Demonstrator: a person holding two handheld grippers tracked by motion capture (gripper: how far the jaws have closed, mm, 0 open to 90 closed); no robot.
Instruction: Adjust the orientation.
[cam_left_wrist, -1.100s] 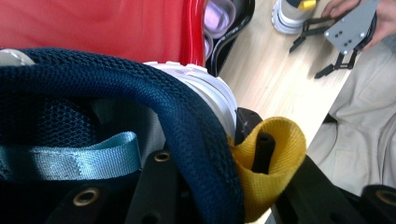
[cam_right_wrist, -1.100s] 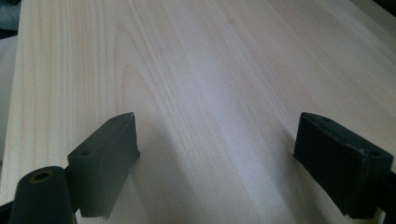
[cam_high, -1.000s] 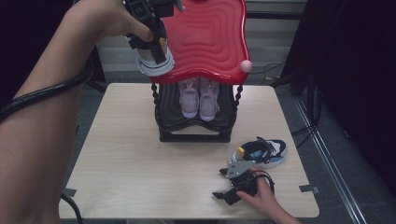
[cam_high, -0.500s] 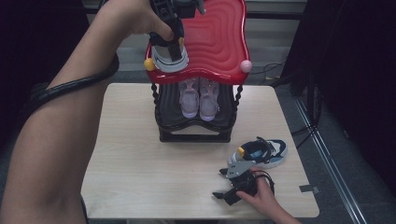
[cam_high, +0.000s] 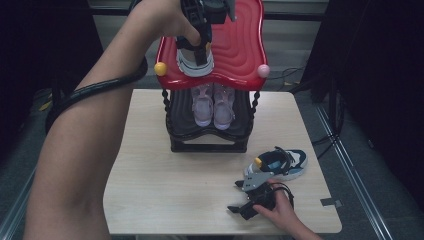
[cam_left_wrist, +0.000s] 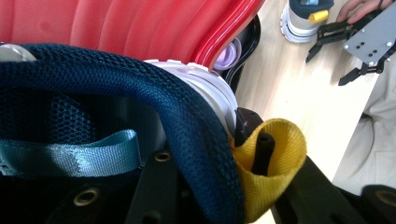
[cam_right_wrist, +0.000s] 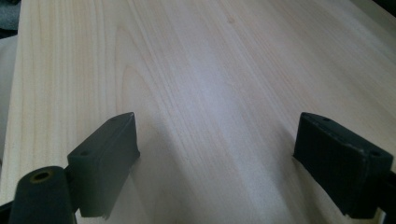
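The sneaker, clamped in the left tongs, hangs over the red shelf; right tongs gape on the pale wooden table.

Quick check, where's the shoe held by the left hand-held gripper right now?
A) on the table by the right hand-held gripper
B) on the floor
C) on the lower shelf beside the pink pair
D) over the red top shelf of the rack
D: the left hand-held gripper holds the shoe at its collar over the red top shelf; the lower shelf has the pink pair.
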